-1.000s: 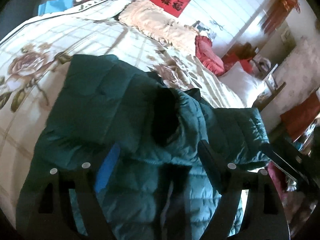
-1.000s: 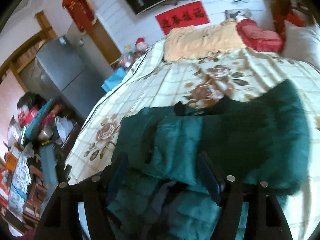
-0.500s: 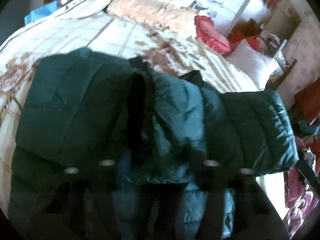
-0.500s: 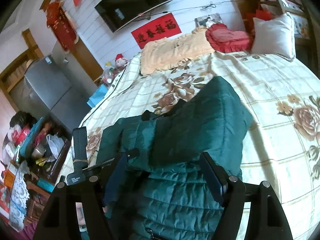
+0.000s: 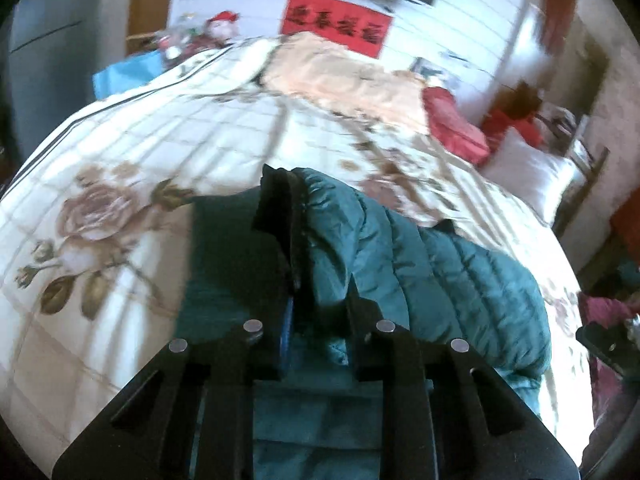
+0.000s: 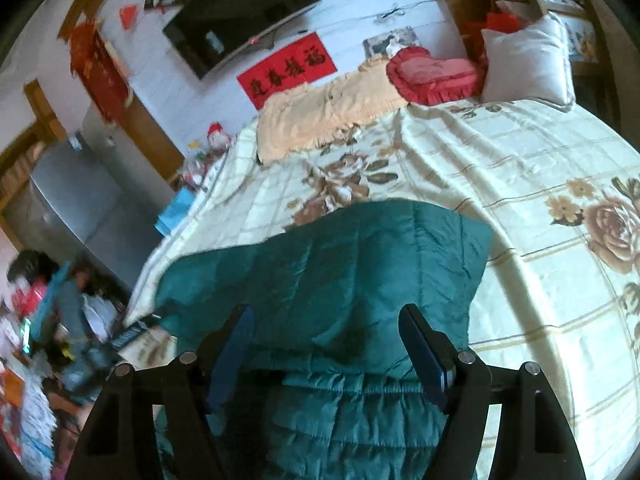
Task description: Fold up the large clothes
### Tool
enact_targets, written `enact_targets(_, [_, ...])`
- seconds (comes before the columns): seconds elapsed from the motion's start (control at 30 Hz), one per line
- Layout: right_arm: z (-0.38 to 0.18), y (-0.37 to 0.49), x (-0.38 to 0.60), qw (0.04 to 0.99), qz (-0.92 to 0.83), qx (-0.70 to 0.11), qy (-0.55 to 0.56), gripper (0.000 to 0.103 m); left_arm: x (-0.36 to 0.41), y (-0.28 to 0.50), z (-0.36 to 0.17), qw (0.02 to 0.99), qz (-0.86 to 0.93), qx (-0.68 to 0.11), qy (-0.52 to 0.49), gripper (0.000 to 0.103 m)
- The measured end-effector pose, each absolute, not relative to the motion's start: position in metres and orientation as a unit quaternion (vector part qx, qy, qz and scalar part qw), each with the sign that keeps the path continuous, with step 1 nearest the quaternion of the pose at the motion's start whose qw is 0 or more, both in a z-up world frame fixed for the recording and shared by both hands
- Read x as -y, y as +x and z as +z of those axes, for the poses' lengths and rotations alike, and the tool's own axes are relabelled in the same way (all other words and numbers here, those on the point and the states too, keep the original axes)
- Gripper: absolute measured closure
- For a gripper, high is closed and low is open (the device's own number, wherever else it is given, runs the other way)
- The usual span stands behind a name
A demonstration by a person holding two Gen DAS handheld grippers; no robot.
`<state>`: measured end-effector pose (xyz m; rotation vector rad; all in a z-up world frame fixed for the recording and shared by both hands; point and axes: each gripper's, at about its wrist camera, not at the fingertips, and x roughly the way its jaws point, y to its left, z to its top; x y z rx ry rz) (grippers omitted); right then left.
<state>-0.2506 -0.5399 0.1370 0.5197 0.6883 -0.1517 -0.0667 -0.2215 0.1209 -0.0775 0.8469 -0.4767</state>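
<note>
A dark teal quilted puffer jacket [image 5: 420, 264] lies on a floral bedspread [image 5: 132, 160], its black collar [image 5: 280, 208] standing up in the middle. My left gripper [image 5: 320, 316] has its fingers closed in on a fold of the jacket below the collar. In the right wrist view the jacket [image 6: 340, 272] lies folded over itself, its elastic hem near the camera. My right gripper [image 6: 326, 340] is open, its fingers spread over the jacket's near edge with fabric between them.
Peach blanket [image 6: 324, 112], red heart cushion [image 6: 432, 76] and white pillow [image 6: 524, 60] lie at the bed's far end. A grey fridge [image 6: 72, 208] and cluttered floor items [image 6: 48, 340] stand left of the bed. A TV [image 6: 236, 16] hangs on the wall.
The left gripper's fingers have narrowed onto the jacket fold and pulled it up and back. The right gripper has drawn back toward the hem, staying open. The jacket now lies more compact.
</note>
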Motion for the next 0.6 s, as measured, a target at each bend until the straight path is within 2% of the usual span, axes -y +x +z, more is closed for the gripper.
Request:
enact_targets(0.13, [0.115,-0.213,0.523,0.901,-0.074,-0.367,0.22,0.037,0.202,-0.052,0.098,0.876,-0.209,-0.432,-0.052,0.084])
enact_targets(0.4, [0.054,-0.159,0.505,0.88,-0.089,-0.432,0.173,0.039,0.199,-0.046,0.07,0.874,-0.198,-0.443,-0.032,0.084])
enact_targets(0.5, [0.048,-0.154,0.509,0.879,-0.095,-0.434,0.172,0.039,0.197,-0.046,0.073,0.87,-0.203,-0.447,-0.04,0.082])
enact_targets(0.6, [0.058,-0.16,0.512,0.878,-0.091,-0.433,0.183,0.04,0.193,-0.047,0.081,0.866,-0.204,-0.455,-0.042,0.076])
